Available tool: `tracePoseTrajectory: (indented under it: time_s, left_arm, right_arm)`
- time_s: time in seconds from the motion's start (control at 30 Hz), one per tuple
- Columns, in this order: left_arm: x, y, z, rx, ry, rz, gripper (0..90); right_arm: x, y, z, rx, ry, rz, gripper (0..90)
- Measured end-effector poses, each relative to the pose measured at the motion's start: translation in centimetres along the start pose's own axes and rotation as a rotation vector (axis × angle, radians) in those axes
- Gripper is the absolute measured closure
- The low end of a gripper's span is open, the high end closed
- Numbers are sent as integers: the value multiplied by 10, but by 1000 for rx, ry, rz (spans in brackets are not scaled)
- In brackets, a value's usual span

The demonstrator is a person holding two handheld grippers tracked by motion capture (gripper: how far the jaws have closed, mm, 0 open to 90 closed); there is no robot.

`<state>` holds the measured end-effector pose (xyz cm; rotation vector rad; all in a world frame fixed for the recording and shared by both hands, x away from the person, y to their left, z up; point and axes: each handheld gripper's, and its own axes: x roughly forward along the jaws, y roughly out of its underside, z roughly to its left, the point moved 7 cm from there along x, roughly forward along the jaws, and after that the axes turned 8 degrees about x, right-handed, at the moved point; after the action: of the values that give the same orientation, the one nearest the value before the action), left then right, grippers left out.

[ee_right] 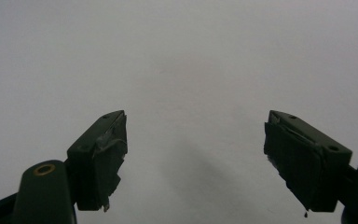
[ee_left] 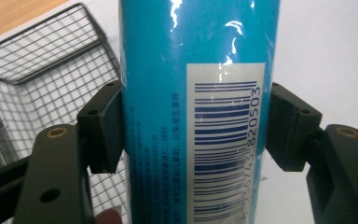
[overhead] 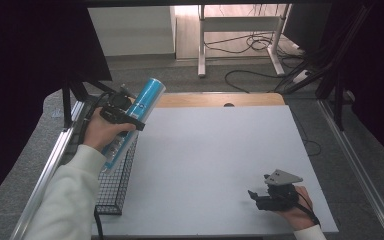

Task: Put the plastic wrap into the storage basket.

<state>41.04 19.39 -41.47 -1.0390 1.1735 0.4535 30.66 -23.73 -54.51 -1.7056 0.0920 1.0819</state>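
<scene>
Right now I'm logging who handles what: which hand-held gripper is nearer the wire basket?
Left. The left hand-held gripper, shut on the blue can, is above the wire basket at the table's left edge; the right hand-held gripper rests far across the table.

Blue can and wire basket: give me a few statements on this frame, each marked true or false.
1. The left gripper is shut on the blue can. True.
2. The can lies flat on the white table. False: it is held tilted above the wire basket.
3. The right gripper is open, with nothing between its fingers. True.
4. The basket sits at the table's right edge. False: it is at the left edge.
5. A barcode shows on the can. True.
</scene>
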Motion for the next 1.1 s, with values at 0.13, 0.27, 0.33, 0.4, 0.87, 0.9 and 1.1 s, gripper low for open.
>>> tracePoseTrajectory:
  time_s: [0.13, 0.27, 0.33, 0.4, 0.87, 0.9, 1.1]
  left_arm:
    - [1, 10, 11, -24, -14, 15, 317]
    - [7, 22, 20, -48, -9, 46, 317]
    - [11, 28, 25, -56, -15, 63, 317]
    - [15, 34, 29, -70, -16, 70, 317]
    - [36, 73, 57, -165, -34, 139, 317]
    - [37, 74, 58, -169, -37, 144, 317]
    - [47, 87, 63, -184, -39, 160, 317]
  right_arm:
    - [0, 0, 0, -7, 5, 3, 220]
    - [0, 0, 0, -10, 6, 4, 221]
    - [1, 0, 0, -9, 5, 6, 220]
    - [0, 0, 1, -7, 4, 4, 220]
    - [0, 0, 1, -6, 5, 6, 220]
    - [0, 0, 1, -6, 5, 6, 220]
    - [0, -1, -1, 0, 16, 2, 220]
